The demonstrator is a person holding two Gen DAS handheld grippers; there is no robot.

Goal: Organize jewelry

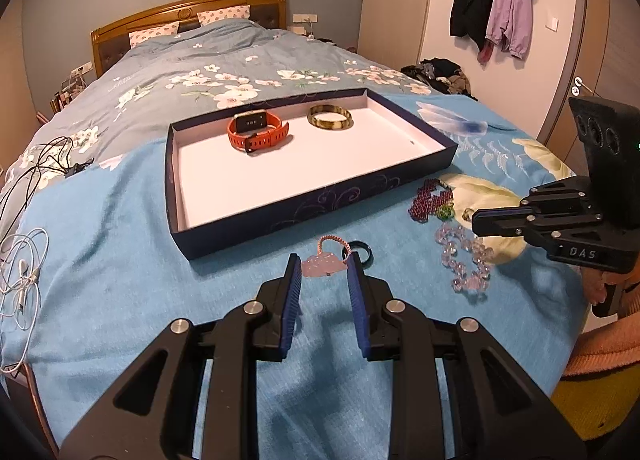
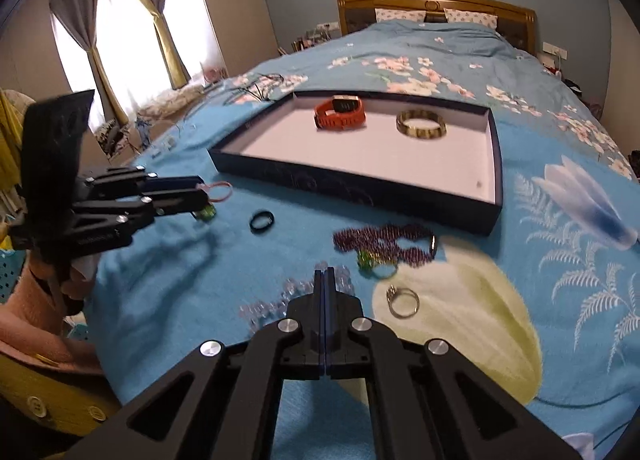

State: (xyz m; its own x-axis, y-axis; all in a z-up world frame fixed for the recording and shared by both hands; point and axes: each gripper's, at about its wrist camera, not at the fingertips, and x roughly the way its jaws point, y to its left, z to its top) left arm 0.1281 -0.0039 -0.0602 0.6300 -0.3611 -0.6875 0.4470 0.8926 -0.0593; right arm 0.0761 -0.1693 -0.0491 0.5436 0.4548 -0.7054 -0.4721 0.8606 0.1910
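Left wrist view: one shallow navy tray (image 1: 224, 234) with white floor sits on the blue bedspread (image 1: 120, 260), long axis running from near left to far right. Two items inside, both at its far end: one orange watch (image 1: 256, 131) lying on its side, one gold-green bangle (image 1: 330, 117) flat just beside it. Outside the tray, along its near edge: one pink cloud pendant (image 1: 325, 264) on a pink cord loop, one black ring (image 1: 358, 252). Off the near right corner: one purple bead strand (image 1: 430, 199), one small green bead piece (image 1: 445, 211), one clear crystal bead bracelet (image 1: 464, 260). Left gripper (image 1: 324, 266) held low and level, pointing at the tray, jaws apart about pendant width, pendant between the tips, nothing gripped. Right wrist view: right gripper (image 2: 325, 274) level above the bedspread, jaws pressed together, holding nothing, tips over the crystal beads (image 2: 280, 300). One silver ring (image 2: 403, 302) lies on the cream flower print, just right of the tips. Left gripper (image 2: 200, 193) enters from the left edge, fingers horizontal
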